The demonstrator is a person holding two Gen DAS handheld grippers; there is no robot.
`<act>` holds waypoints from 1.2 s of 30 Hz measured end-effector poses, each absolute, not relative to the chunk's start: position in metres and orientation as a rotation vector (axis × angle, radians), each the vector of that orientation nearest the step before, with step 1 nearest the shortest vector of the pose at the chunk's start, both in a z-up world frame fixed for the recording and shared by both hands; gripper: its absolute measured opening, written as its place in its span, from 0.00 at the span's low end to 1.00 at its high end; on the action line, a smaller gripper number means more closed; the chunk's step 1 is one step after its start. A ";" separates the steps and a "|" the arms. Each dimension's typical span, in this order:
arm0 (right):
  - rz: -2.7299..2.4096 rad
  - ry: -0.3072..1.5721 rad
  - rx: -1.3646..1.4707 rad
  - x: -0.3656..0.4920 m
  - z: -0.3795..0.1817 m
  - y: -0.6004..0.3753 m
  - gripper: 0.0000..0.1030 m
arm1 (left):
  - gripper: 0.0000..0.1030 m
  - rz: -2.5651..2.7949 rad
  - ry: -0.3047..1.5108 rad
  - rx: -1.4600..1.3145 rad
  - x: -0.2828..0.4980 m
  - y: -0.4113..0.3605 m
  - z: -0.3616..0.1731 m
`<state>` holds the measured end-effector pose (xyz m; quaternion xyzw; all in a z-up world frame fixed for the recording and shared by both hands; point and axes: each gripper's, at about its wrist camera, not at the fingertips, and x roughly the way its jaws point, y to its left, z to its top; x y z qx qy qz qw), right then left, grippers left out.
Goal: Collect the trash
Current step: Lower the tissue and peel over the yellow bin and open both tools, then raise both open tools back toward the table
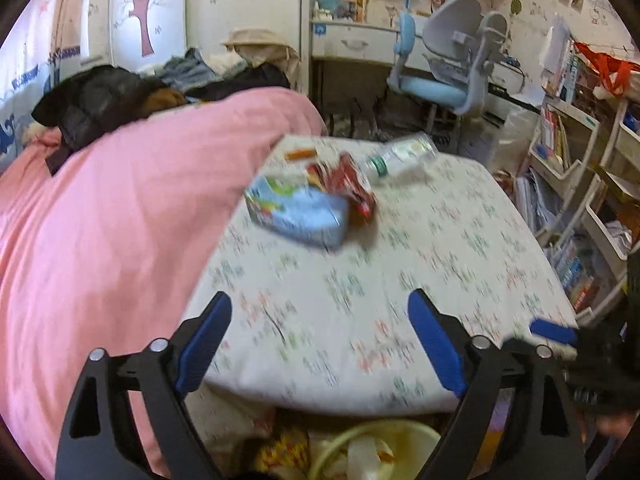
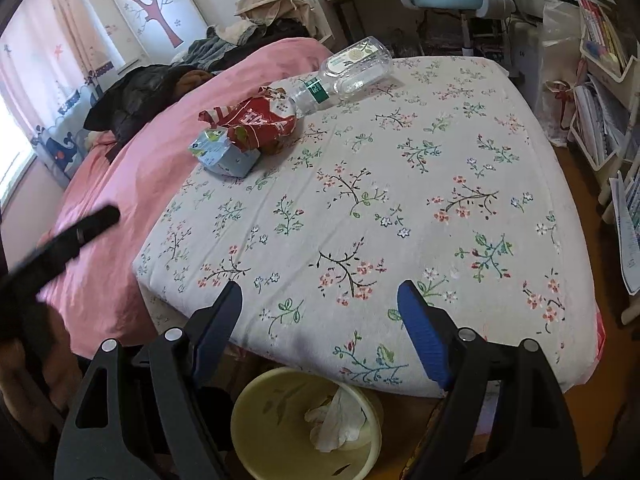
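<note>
Sitting on the floor at the bed's foot, pale yellow bin [image 2: 260,420] holding crumpled white tissue [image 2: 338,420]. Lying grouped far up the floral bed [image 2: 400,208]: blue carton [image 2: 228,156], red wrapper [image 2: 256,120], clear bottle [image 2: 344,72], all apart from the bin. Left gripper [image 1: 320,344] spread wide, empty; view blurred. Right gripper [image 2: 320,332] likewise gaping, empty.

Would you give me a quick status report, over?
Left gripper and right gripper open, empty. Carton, red wrapper, bottle on bed. Bin below. Nothing blocking.
</note>
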<state>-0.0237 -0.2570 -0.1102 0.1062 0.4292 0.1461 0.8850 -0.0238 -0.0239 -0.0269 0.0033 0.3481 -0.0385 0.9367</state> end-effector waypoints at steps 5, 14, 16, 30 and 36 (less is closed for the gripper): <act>0.306 0.882 0.193 -0.021 -0.111 -0.248 0.76 | 0.87 -0.022 0.714 -0.038 -0.014 -0.013 -0.034; 0.314 0.843 0.134 -0.024 -0.106 -0.236 0.78 | 0.89 0.007 0.721 -0.038 -0.019 -0.009 -0.038; 0.312 0.845 0.138 -0.023 -0.106 -0.237 0.78 | 0.89 0.005 0.724 -0.042 -0.018 -0.008 -0.038; 0.306 0.850 0.124 -0.023 -0.112 -0.235 0.79 | 0.89 0.008 0.726 -0.064 -0.018 -0.005 -0.037; 0.306 0.849 0.123 -0.023 -0.112 -0.234 0.79 | 0.89 0.009 0.727 -0.065 -0.018 -0.006 -0.037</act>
